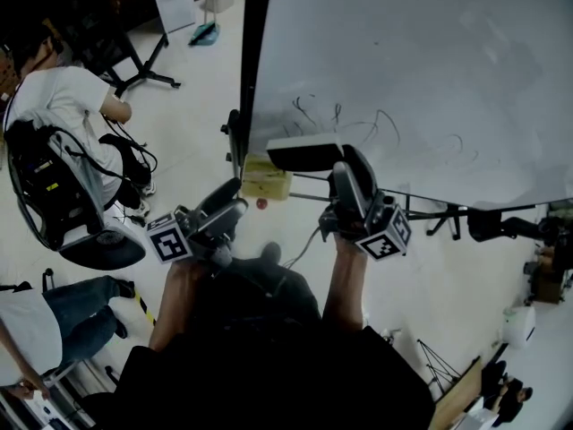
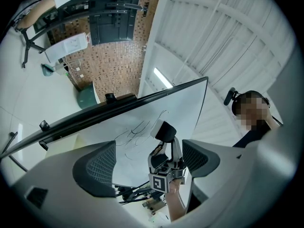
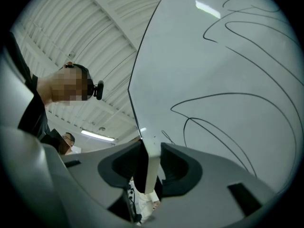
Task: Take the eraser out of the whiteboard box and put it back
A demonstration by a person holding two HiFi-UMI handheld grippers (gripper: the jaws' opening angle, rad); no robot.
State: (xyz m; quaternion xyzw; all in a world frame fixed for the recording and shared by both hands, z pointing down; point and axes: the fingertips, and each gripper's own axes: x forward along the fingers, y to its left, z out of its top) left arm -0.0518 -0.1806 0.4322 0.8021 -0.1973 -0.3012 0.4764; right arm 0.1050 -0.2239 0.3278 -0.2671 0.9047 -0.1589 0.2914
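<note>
1. Right gripper view shows the eraser [image 3: 151, 174] clamped edge-on in the right claw [image 3: 150, 164]. It is a pale slab with a dark face, pinched across its thin sides.
2. Head view places the eraser held up just in front of the lower left part of the whiteboard [image 1: 403, 70], near the scribbled lines. Whether its dark face touches the board I cannot tell.
3. It looks light, with a stiff body and probably a soft felt face. A hold across the hard backing, as now, should stay firm. Squeezing the felt would likely let it tilt or slip.
4. The left claw [image 1: 226, 209] sits nearer and to the left, its jaws wide apart with nothing between them.
5. A yellowish box [image 1: 266, 179] sits at the board's lower left corner, just below the eraser. It may be the whiteboard box, though that is a guess.
6. A seated person [image 1: 63, 106] is well apart at the left.
</note>
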